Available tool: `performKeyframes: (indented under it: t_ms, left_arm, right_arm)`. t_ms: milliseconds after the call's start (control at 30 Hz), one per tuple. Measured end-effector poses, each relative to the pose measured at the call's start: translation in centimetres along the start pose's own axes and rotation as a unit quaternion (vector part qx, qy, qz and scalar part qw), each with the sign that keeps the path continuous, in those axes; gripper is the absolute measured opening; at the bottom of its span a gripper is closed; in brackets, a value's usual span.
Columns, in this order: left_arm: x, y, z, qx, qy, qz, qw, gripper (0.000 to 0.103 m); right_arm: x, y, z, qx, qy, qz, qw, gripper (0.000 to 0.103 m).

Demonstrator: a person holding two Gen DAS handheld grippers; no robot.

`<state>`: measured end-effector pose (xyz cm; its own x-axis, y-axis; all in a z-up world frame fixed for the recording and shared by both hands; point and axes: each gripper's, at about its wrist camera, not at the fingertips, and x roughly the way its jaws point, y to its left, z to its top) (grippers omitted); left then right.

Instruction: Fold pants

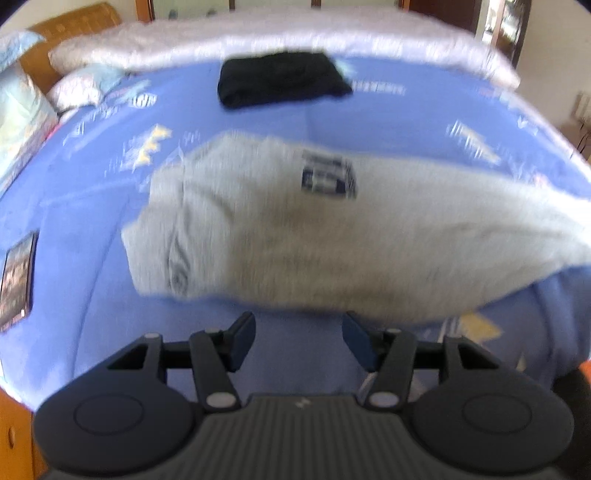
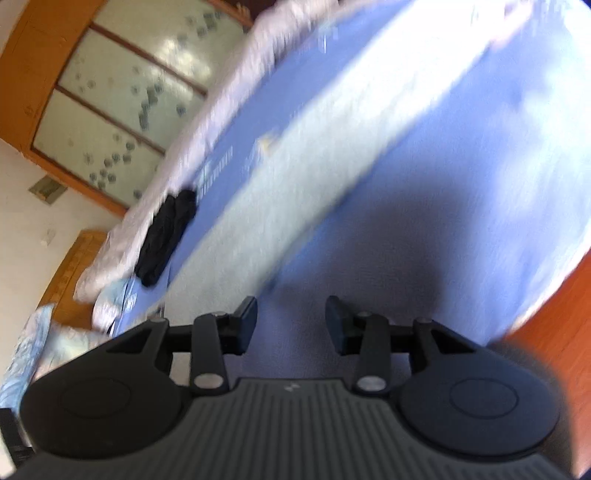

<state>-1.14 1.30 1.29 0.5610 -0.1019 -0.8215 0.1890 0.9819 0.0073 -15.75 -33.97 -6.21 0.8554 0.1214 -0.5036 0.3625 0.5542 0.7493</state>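
Grey pants (image 1: 332, 236) with a dark printed patch lie folded lengthwise across the blue bedsheet (image 1: 92, 206), blurred in the left wrist view. My left gripper (image 1: 299, 334) hangs just short of their near edge. Its jaws stand open and only sheet shows between the fingers (image 1: 243, 341). In the tilted, blurred right wrist view the pants (image 2: 303, 166) run as a pale strip up the bed. My right gripper (image 2: 291, 319) is open over shaded sheet (image 2: 406, 240), beside the pants' near end, holding nothing.
A folded black garment (image 1: 280, 77) lies at the far side of the bed, next to a white quilt (image 1: 258, 40). Pillows (image 1: 22, 110) and a wooden headboard (image 1: 77, 22) are at the left. A dark flat phone-like thing (image 1: 18, 277) lies at the sheet's left edge. A glass-door wardrobe (image 2: 122, 92) stands beyond the bed.
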Motion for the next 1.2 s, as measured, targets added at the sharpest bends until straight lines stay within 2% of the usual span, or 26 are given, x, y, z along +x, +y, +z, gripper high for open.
performKeyframes:
  t_ms: [133,200,333,433,500,700,833,900,933,1033,1200]
  left_arm:
    - [0.5,-0.5,1.5,0.003,-0.005,-0.009,0.9999,0.055]
    - [1.4,-0.9,2.0,0.003,0.006,-0.008,0.9999,0.055]
    - [3.6,-1.9,2.2,0.002,0.048,0.009,0.9988,0.055]
    - [4.7,-2.1,1.6,0.000,0.078,0.015,0.9968,0.055]
    - [5.1,-2.0,1.4,-0.004,0.091,0.019,0.9956,0.055]
    - [5.8,-1.7,1.1,-0.015,0.115,0.030,0.9928,0.057]
    - [5.5,-1.4,1.3,-0.015,0.111,0.030,0.9933,0.058]
    - [5.4,-1.3,1.5,-0.014,0.105,0.030,0.9940,0.058]
    - [5.2,-1.2,1.6,-0.014,0.101,0.028,0.9944,0.058]
    - [4.7,-1.0,1.9,-0.020,0.091,0.017,0.9955,0.058]
    - [3.8,-0.8,1.9,-0.032,0.077,-0.008,0.9965,0.058]
  right_arm:
    - [-2.7,-3.2,3.7,0.032,-0.080,-0.031,0.996,0.045]
    - [-3.7,-5.7,5.5,0.067,-0.113,-0.052,0.990,0.049]
    - [-4.3,-9.9,8.5,0.111,-0.157,-0.091,0.977,0.050]
    - [-3.3,-11.3,10.9,0.112,-0.167,-0.111,0.973,0.050]
    - [-1.8,-11.9,12.5,0.106,-0.155,-0.125,0.974,0.049]
    - [2.3,-13.2,16.8,0.123,-0.172,-0.125,0.969,0.051]
    - [3.5,-12.1,17.9,0.087,-0.167,-0.151,0.970,0.050]
    - [4.0,-11.8,18.3,0.083,-0.147,-0.167,0.971,0.021]
    - [3.8,-11.5,18.3,0.086,-0.143,-0.168,0.971,0.021]
    - [2.5,-7.9,17.6,0.050,-0.165,-0.125,0.977,0.021]
    - [3.0,2.2,13.4,-0.088,-0.154,-0.048,0.983,0.021]
